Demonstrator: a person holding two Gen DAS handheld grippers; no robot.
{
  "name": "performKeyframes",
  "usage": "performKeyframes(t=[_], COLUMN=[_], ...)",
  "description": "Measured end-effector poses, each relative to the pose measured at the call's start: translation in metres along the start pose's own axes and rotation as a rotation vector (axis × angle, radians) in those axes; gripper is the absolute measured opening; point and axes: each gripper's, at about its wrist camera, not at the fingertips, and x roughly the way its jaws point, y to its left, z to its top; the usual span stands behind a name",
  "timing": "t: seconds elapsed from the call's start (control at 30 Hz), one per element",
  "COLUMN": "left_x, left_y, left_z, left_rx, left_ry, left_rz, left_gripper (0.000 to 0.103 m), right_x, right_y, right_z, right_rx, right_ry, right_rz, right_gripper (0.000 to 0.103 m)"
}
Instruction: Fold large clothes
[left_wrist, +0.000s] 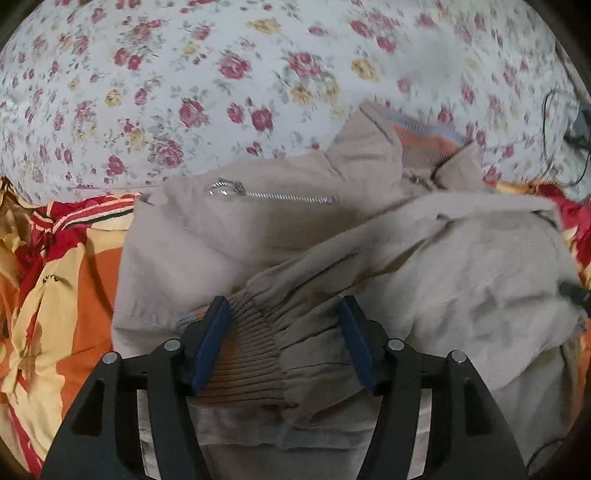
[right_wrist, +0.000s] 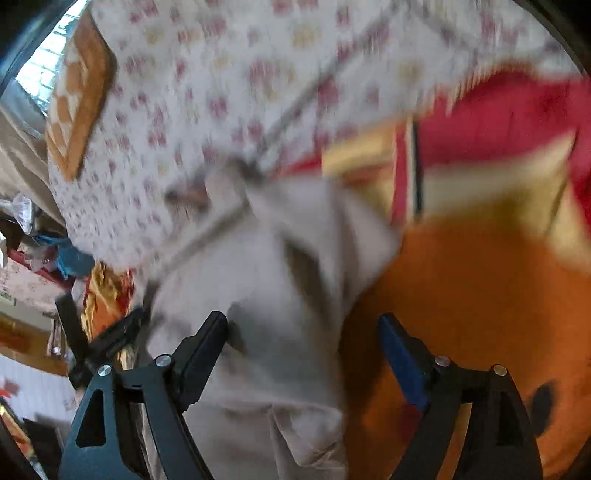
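Observation:
A beige zip jacket (left_wrist: 258, 229) lies on the bed, with a metal chest zipper (left_wrist: 273, 195) and a striped ribbed collar (left_wrist: 424, 136). One sleeve is folded across the body; its ribbed cuff (left_wrist: 251, 347) lies between the fingers of my left gripper (left_wrist: 284, 317), which is open around it. In the blurred right wrist view, my right gripper (right_wrist: 303, 332) is open over the jacket's edge (right_wrist: 266, 295), with beige cloth between the fingers.
The jacket rests on an orange, red and yellow blanket (left_wrist: 55, 295) (right_wrist: 480, 295). A white floral bedsheet (left_wrist: 221, 74) (right_wrist: 221, 92) covers the bed beyond. A black cable (left_wrist: 554, 122) lies at the far right. Cluttered room items (right_wrist: 44, 258) show left of the bed.

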Motion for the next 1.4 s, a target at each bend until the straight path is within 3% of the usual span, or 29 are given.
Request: performKeyframes(t=[0.03,0.07,0.2,0.27,0.33,0.4,0.5,0.53,0.57,0.63,0.73,0.8,0.87,0.9,0.97,1.07,1.13,1.2,1.23,1.3,1.37,1.4], left_x=[-0.001,-0.003,-0.021,-0.028,-0.044,-0.061,-0.079,-0.079,-0.077,-0.066,-0.039,-0.025,-0.017,-0.016,-0.015,-0.011,-0.009,-0.008,-0.007,-0.008,-0.018,-0.023], left_y=[-0.003,-0.005,-0.007,-0.014,-0.024,-0.04,-0.074,-0.086,-0.099,-0.121,-0.151,-0.161,-0.165,-0.165,-0.166,-0.166,-0.165,-0.164,-0.163,-0.159,-0.146,-0.14], left_z=[-0.001,-0.001,-0.002,-0.002,-0.004,-0.007,-0.01,-0.008,-0.006,-0.005,-0.007,-0.013,-0.019,-0.02,-0.02,-0.022,-0.024,-0.024,-0.024,-0.023,-0.023,-0.021], left_rx=[0.02,0.029,0.033,0.006,-0.016,0.015,0.078,0.098,0.116,0.126,0.154,0.169,0.179,0.187,0.201,0.216,0.212,0.208,0.206,0.192,0.159,0.149], left_ry=[0.001,-0.002,-0.041,-0.047,-0.078,-0.124,-0.181,-0.171,-0.155,-0.129,-0.045,0.008,0.002,-0.014,-0.017,-0.038,-0.041,-0.038,-0.037,-0.036,-0.008,-0.005], left_rz=[0.014,0.018,-0.009,-0.031,-0.089,-0.149,-0.205,-0.224,-0.243,-0.261,-0.277,-0.243,-0.226,-0.227,-0.228,-0.231,-0.238,-0.25,-0.26,-0.284,-0.327,-0.34], left_gripper=[0.06,0.06,0.06,0.06,0.06,0.06,0.062,0.063,0.063,0.063,0.063,0.063,0.064,0.064,0.064,0.064,0.064,0.064,0.063,0.063,0.063,0.063], right_x=[0.003,-0.004,-0.05,-0.041,-0.03,-0.04,-0.059,-0.061,-0.063,-0.064,-0.049,-0.023,0.0,0.006,0.006,-0.003,-0.001,-0.013,-0.021,-0.039,-0.052,-0.053], right_y=[0.005,0.013,0.035,0.025,0.012,0.005,0.001,-0.002,-0.006,-0.01,-0.016,-0.014,-0.012,-0.013,-0.018,-0.034,-0.042,-0.043,-0.043,-0.042,-0.028,-0.022], right_z=[-0.005,-0.012,-0.034,-0.04,-0.045,-0.044,-0.04,-0.037,-0.034,-0.023,-0.008,0.005,0.017,0.023,0.04,0.067,0.082,0.085,0.085,0.078,0.06,0.049], right_rx=[-0.024,-0.075,-0.21,-0.203,-0.183,-0.158,-0.136,-0.107,-0.068,0.003,0.075,0.073,0.083,0.095,0.123,0.197,0.214,0.225,0.224,0.215,0.153,0.123], right_ry=[-0.003,-0.019,-0.086,-0.041,-0.01,-0.026,-0.076,-0.081,-0.097,-0.145,-0.144,-0.073,-0.012,-0.011,-0.065,-0.144,-0.163,-0.233,-0.259,-0.277,-0.246,-0.218], right_rz=[-0.035,-0.043,-0.042,-0.12,-0.17,-0.099,-0.044,-0.027,-0.008,0.025,0.079,0.079,0.083,0.069,0.077,0.104,0.068,0.022,0.03,0.054,0.029,0.013], right_gripper=[0.032,0.021,0.012,0.004,0.004,0.004,0.015,0.029,0.051,0.061,0.061,0.058,0.038,0.037,0.024,0.016,0.008,0.014,0.014,0.026,0.06,0.064])
